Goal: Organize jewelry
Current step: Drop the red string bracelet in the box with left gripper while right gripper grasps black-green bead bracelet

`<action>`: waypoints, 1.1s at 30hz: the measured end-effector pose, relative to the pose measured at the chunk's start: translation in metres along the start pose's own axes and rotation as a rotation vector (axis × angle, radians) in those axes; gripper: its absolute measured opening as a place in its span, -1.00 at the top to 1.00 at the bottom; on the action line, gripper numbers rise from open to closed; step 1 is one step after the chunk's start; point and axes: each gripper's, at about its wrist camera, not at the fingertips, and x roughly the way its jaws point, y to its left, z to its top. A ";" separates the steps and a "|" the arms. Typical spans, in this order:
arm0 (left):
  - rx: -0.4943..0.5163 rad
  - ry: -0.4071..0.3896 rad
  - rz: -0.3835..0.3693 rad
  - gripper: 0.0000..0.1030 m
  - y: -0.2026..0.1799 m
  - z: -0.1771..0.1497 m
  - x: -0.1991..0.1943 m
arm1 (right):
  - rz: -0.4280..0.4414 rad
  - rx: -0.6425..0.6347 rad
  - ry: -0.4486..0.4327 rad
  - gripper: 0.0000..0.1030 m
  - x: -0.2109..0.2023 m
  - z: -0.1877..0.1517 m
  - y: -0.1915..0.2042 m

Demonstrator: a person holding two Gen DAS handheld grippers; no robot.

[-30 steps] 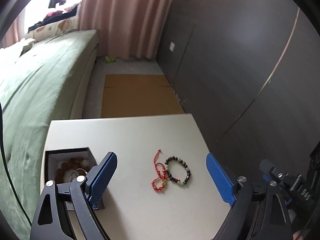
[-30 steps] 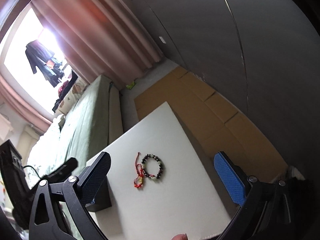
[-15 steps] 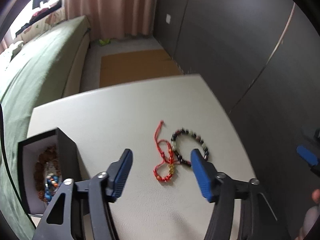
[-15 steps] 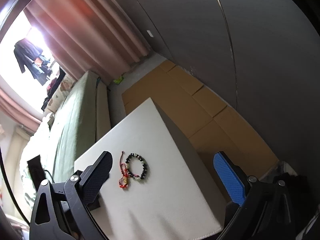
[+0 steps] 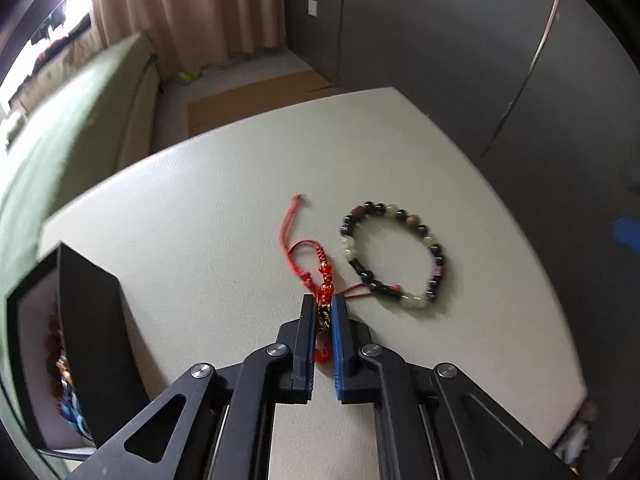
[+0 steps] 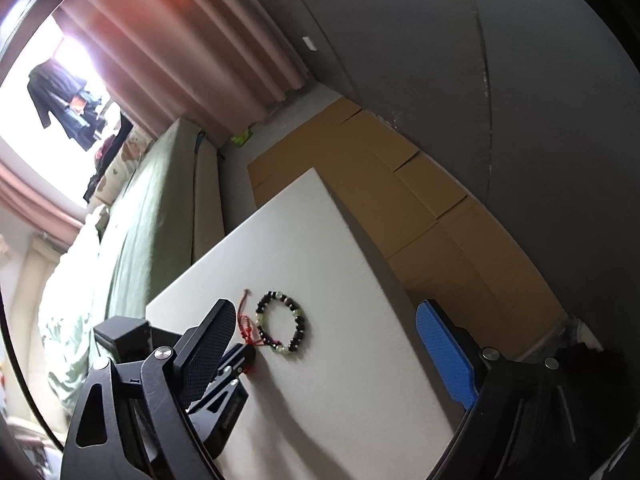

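Bedroom corner, white bench point(image 5: 224, 208) by a green bed. The left gripper point(image 5: 323, 320) has its fingers clamped on the gold charm of the red cord bracelet point(image 5: 316, 276). I'd lift straight up and slow, since its loose cord touches the beaded bracelet point(image 5: 394, 258) at 3 o'clock and could drag it. The black box point(image 5: 86, 304) sits at 9 o'clock. The right gripper point(image 6: 332, 344) is apart, closing slightly on nothing. Count: two bracelets out, one box.

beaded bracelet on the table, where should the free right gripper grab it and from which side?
Come from above. The beaded bracelet lies flat as an open ring on the table, so put one finger inside the loop, one outside, and pinch the bead strand. Use the arc away from the red cord bracelet, which the left gripper holds.
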 end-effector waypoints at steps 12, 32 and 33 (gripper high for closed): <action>-0.169 -0.106 -0.112 0.87 0.056 0.009 -0.055 | -0.011 -0.088 0.076 -0.35 0.036 -0.009 0.026; -0.317 -0.192 -0.121 0.87 0.125 0.002 -0.102 | -0.217 -0.344 0.124 0.49 0.106 -0.032 0.069; -0.321 -0.197 -0.119 0.87 0.129 0.000 -0.108 | -0.245 -0.372 0.094 0.72 0.105 -0.035 0.072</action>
